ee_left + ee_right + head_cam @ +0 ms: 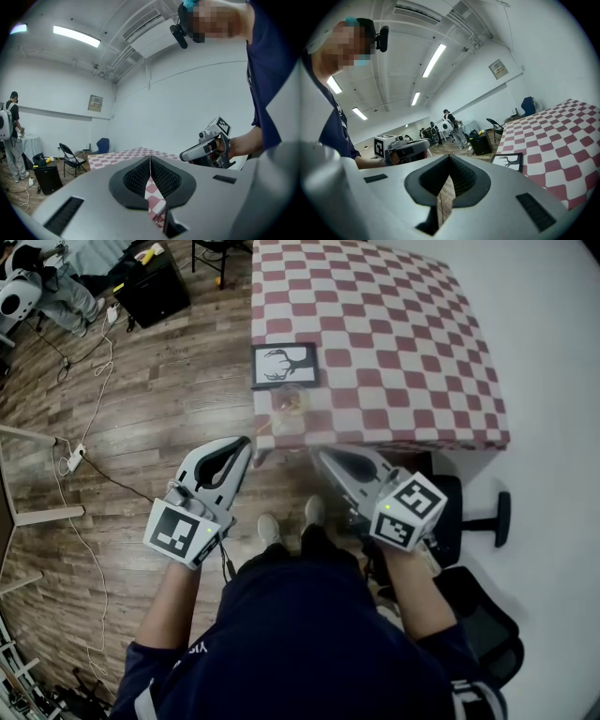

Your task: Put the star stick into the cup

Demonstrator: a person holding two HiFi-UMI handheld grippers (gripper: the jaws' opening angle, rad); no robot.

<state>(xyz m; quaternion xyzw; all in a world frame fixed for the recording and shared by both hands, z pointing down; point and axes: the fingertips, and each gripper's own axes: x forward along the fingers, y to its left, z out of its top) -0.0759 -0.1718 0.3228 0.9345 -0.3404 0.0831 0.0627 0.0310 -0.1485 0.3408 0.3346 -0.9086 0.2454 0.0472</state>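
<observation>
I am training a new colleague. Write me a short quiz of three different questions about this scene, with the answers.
1. True or false: the right gripper is open.
2. What lies on the checked table? A) a framed deer picture B) a laptop C) a plate
3. Fill in: the left gripper hangs over the wooden ____.

Key: 1 false, it is shut and empty; 2 A; 3 floor.
</observation>
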